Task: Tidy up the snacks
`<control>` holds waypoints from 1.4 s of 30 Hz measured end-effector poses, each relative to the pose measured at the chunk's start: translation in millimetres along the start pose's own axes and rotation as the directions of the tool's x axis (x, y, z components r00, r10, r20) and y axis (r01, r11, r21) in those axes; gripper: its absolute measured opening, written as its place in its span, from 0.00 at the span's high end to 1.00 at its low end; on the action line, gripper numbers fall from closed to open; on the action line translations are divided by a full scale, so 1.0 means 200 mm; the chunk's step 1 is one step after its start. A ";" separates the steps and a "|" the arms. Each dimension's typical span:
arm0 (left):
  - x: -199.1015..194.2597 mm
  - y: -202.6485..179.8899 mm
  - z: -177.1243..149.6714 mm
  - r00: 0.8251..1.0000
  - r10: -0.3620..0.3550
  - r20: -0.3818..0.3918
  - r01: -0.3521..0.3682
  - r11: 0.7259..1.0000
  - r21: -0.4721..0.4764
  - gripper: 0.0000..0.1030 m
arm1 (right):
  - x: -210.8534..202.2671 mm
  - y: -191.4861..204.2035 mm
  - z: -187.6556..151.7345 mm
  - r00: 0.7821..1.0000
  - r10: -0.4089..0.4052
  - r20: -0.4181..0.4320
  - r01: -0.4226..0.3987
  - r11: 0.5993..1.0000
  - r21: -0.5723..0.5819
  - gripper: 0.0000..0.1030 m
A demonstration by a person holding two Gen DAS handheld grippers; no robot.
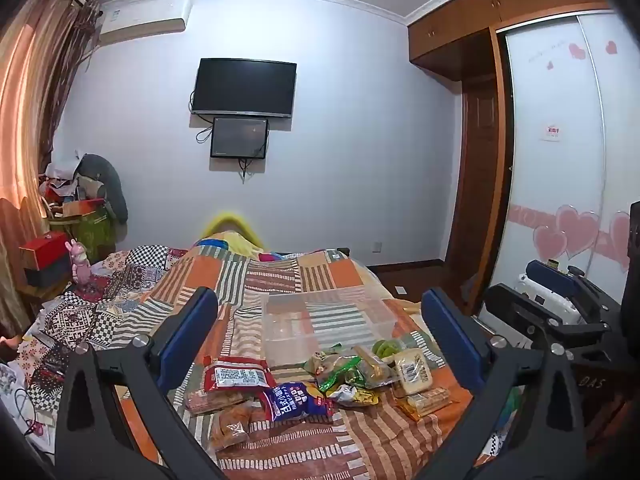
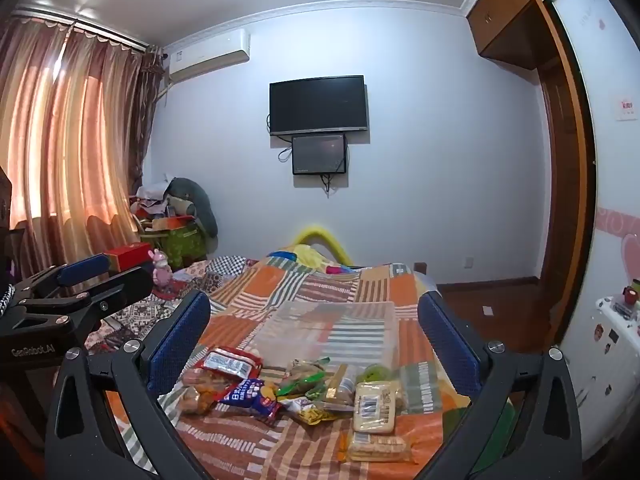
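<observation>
Two claws hang wide open and empty above a heap of snack packets on the patchwork bed (image 1: 280,280). Low in the left wrist view, the left claw (image 1: 320,320) frames the heap between its blue pads without touching it. The blue packet (image 1: 296,400) lies at lower centre, its long axis running left to right; the red packet (image 1: 236,376) sits just up-left of it, and the pale biscuit pack (image 1: 412,372) to the right, its long axis pointing away toward the wall. In the right wrist view, the right claw (image 2: 314,332) likewise straddles the heap. Beyond the packets, mid-frame, a clear plastic box (image 1: 328,324) rests on the bed, its long axis across the frame.
</observation>
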State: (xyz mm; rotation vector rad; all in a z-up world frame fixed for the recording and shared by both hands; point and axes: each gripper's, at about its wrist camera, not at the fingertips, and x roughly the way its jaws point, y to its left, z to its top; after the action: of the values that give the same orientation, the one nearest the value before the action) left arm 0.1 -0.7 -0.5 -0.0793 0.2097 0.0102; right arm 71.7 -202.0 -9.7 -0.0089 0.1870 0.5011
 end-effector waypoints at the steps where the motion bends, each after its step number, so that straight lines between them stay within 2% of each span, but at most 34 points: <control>1: 0.00 0.00 0.00 1.000 0.002 0.000 -0.002 1.000 0.003 0.00 | 0.00 0.00 0.00 1.000 -0.001 -0.001 0.001 1.000 0.001 0.00; 16: 0.02 0.02 -0.02 1.000 0.008 -0.019 -0.007 1.000 0.004 0.00 | -0.03 0.04 -0.02 1.000 -0.006 0.001 0.006 1.000 0.002 0.00; 42: 0.04 -0.02 -0.06 1.000 0.013 -0.020 -0.013 1.000 0.017 0.00 | -0.02 0.01 0.02 1.000 -0.002 -0.003 0.002 1.000 -0.003 0.00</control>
State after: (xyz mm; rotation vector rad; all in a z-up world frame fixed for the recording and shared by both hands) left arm 5.0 -5.7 -12.5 -0.0611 0.2305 0.0209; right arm 68.9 -201.6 -5.5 -0.0128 0.1891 0.4993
